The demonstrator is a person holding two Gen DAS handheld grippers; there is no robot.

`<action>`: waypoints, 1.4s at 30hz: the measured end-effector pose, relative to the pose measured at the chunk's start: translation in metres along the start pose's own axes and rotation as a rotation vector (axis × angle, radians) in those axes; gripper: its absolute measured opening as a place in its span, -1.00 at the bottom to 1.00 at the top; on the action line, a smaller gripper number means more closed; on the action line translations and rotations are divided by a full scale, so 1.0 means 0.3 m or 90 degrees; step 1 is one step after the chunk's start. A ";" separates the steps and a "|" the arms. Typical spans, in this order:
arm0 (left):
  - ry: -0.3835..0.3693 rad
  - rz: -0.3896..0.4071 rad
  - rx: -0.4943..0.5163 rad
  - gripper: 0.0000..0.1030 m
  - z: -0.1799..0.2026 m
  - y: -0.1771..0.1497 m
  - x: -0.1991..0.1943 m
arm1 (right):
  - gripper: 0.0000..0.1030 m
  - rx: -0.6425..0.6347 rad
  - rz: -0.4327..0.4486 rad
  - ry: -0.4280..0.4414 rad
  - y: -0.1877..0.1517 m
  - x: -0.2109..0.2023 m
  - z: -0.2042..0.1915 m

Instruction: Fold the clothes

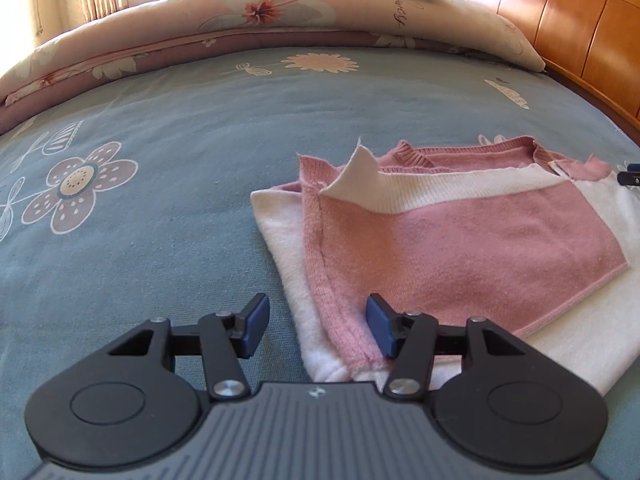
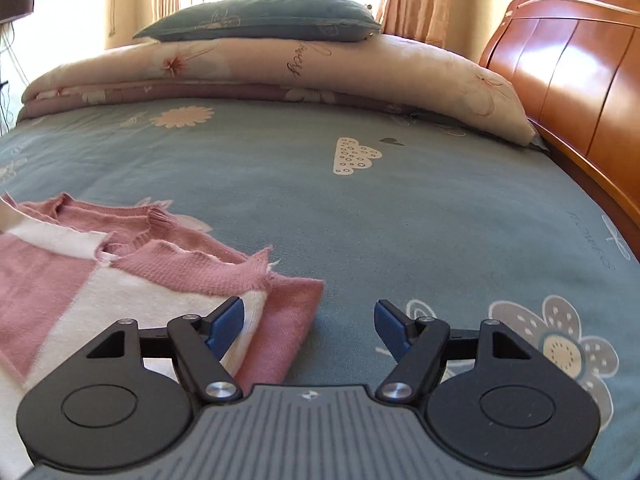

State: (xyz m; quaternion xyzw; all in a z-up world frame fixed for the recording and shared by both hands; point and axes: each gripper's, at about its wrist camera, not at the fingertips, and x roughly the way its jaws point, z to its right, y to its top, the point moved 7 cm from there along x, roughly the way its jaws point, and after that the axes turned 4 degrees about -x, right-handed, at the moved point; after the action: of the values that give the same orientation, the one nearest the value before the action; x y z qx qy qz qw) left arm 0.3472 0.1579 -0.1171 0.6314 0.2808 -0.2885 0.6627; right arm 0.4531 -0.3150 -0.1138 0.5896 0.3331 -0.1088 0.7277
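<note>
Pink-and-white sweater (image 1: 460, 240) lies partly folded on the bed (image 1: 180, 200), centre-right in the left view (lower left in the right). Left hand-held gripper (image 1: 318, 326) and right hand-held gripper (image 2: 308, 326) both gape, empty.

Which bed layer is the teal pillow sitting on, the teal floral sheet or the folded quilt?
The folded pink floral quilt at the far side; the teal pillow lies on top of it. The teal floral sheet carries the pink-and-white sweater.
</note>
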 end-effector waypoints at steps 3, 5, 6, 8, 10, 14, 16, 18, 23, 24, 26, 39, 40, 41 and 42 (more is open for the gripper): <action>-0.016 0.007 -0.024 -0.06 -0.006 -0.001 -0.059 | 0.46 0.016 0.012 0.013 -0.019 -0.074 -0.012; -0.022 0.013 -0.037 -0.11 -0.011 -0.010 -0.099 | 0.37 0.033 0.013 0.038 -0.034 -0.137 -0.039; -0.028 0.014 -0.048 -0.17 -0.013 -0.018 -0.118 | 0.29 0.041 0.013 0.050 -0.045 -0.164 -0.051; -0.046 0.017 -0.069 -0.23 -0.011 -0.035 -0.156 | 0.13 0.056 0.011 0.079 -0.071 -0.213 -0.079; -0.085 0.026 -0.075 -0.23 0.014 -0.058 -0.188 | 0.04 0.050 0.012 0.097 -0.088 -0.247 -0.117; -0.137 0.042 -0.034 -0.23 0.105 -0.086 -0.203 | -0.19 0.031 0.007 0.130 -0.114 -0.279 -0.212; -0.154 0.037 -0.013 -0.23 0.152 -0.095 -0.183 | -0.21 0.023 0.002 0.144 -0.122 -0.278 -0.258; -0.132 0.008 0.002 -0.22 0.172 -0.118 -0.143 | -0.22 0.020 -0.007 0.147 -0.141 -0.268 -0.290; -0.112 -0.029 -0.023 -0.22 0.114 -0.221 -0.132 | -0.31 0.004 -0.055 0.104 -0.269 -0.237 -0.285; -0.116 -0.030 -0.030 -0.22 0.105 -0.227 -0.144 | -0.31 0.012 -0.040 0.111 -0.288 -0.243 -0.272; -0.107 -0.028 -0.016 -0.22 0.109 -0.215 -0.165 | -0.32 0.042 -0.033 0.111 -0.284 -0.257 -0.260; -0.069 -0.031 0.129 0.05 0.328 -0.195 -0.107 | 0.01 0.034 0.029 0.133 -0.280 -0.272 -0.367; -0.071 -0.033 0.122 0.05 0.321 -0.197 -0.113 | 0.02 0.043 0.026 0.134 -0.302 -0.265 -0.362; -0.075 -0.041 0.112 0.05 0.310 -0.185 -0.119 | 0.02 0.051 0.039 0.145 -0.312 -0.268 -0.354; -0.070 -0.038 0.102 0.05 0.297 -0.165 -0.129 | 0.03 0.052 0.039 0.148 -0.307 -0.274 -0.348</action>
State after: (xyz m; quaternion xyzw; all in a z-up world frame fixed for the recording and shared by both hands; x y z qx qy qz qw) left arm 0.2852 0.0682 -0.1180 0.6572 0.2385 -0.3637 0.6156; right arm 0.3032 -0.2629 -0.1445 0.6375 0.3924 -0.0311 0.6624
